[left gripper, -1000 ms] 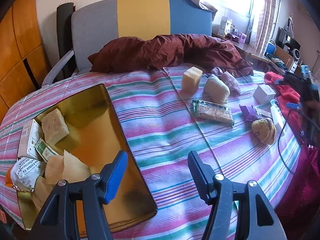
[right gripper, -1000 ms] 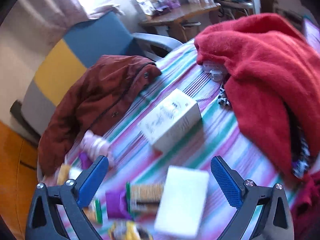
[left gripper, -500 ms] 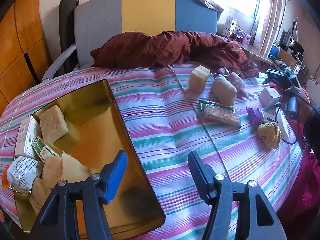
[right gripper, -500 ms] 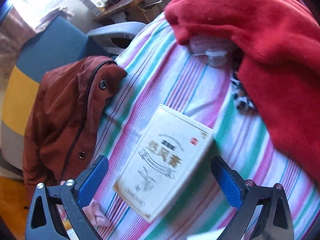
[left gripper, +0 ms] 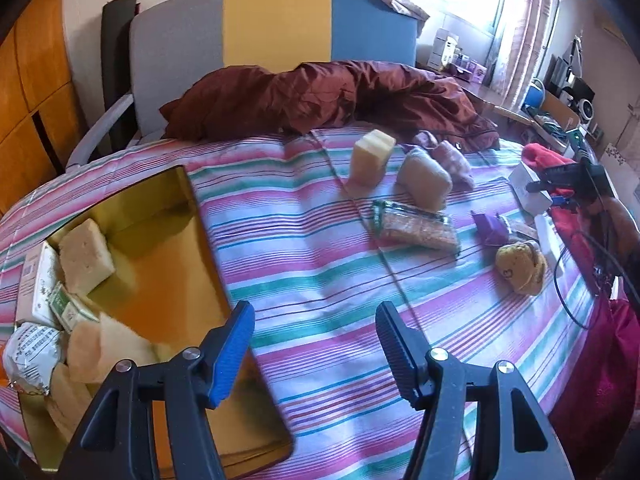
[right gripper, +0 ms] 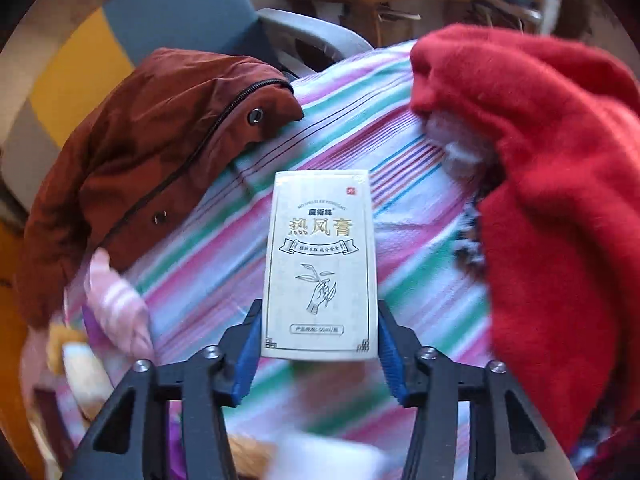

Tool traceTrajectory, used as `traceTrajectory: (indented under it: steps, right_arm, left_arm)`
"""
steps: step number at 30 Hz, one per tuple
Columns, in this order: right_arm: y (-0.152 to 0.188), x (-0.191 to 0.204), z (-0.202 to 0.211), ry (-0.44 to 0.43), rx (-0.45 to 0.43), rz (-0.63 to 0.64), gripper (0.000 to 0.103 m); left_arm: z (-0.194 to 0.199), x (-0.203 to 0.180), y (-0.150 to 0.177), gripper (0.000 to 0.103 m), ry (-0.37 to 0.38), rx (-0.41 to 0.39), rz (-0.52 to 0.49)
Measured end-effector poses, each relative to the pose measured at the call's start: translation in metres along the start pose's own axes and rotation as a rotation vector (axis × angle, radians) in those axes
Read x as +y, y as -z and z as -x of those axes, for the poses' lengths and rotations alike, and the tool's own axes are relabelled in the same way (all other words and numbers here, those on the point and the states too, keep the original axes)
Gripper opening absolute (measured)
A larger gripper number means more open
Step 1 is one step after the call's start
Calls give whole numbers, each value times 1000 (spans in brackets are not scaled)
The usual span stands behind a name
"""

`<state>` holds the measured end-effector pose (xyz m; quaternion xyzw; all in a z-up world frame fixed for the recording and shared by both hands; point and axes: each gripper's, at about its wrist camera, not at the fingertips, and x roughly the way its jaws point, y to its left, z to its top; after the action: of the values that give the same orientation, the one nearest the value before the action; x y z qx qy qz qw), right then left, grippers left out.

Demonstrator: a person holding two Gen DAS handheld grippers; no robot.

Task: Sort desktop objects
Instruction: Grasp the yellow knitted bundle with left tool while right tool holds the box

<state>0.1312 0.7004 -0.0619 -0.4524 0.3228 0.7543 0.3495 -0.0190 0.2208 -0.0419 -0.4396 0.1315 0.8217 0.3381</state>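
Blue-padded fingers (right gripper: 248, 344) of the right gripper (right gripper: 319, 344) have just been closing and now press both long sides of a white carton (right gripper: 320, 264) (printed with Chinese characters and a line drawing of a hand holding a sprig), its near end between the pads. The carton sits over a striped cloth (right gripper: 360, 128), between a rust-brown jacket (right gripper: 160, 152) and a red fleece (right gripper: 540, 160). From the other hand's camera, the left gripper (left gripper: 315, 340) hangs partly open above the same cloth with nothing between its fingers, just beside a gold tray (left gripper: 168, 220) that holds pale foam blocks and small packets. Farther out lie a yellow sponge block (left gripper: 370, 156), a cracker packet (left gripper: 416, 226) and a round yellow item (left gripper: 520, 266).
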Motion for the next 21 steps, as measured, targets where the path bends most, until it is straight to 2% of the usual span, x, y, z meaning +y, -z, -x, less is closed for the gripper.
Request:
traceTrajectory:
  steps: [7,11,13,21]
  right_arm:
    - [43,-21,34,91,-21,153,51]
    - [63,-25,29,117,-21,179,51]
    - [69,-26,23,121,-32,189,51]
    - [75,-40,34,53,-133,126,51]
  left_arm:
    - [-11,-39,-8,64,90,20,-59]
    - [-27,-70,-16,64,217,76,-62]
    - [-35,-85,-20,64,264,97,-64]
    - [-66,-160,-32,64,325,146,-155]
